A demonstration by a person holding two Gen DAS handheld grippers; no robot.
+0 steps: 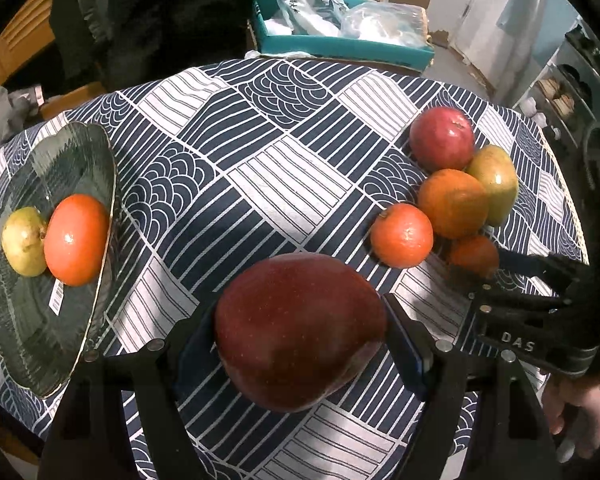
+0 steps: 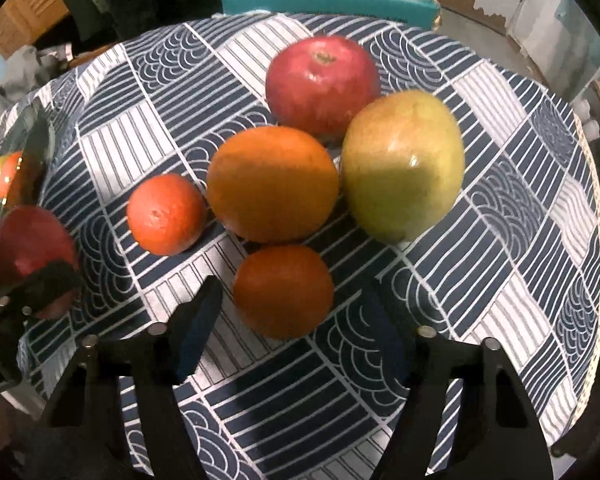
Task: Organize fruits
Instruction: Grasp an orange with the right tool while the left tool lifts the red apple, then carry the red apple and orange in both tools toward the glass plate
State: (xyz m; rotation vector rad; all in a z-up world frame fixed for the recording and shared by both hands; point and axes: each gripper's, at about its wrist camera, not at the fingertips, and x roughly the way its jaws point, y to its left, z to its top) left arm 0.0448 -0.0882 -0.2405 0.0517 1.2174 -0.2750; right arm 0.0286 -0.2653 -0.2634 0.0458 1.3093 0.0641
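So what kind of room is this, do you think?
Probably a lived-in home dining or kitchen area: a table under a patterned tablecloth, a glass fruit plate, and a teal box of plastic bags behind.

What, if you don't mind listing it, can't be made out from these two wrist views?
- Left wrist view: the underside of the dark red apple and any lift off the tablecloth, hidden by the fruit itself.
- Left wrist view: the label on the glass plate, too small to read.
- Right wrist view: the glass plate, cut off by the left edge.
- Right wrist view: whether the small orange touches either finger of the open right gripper.
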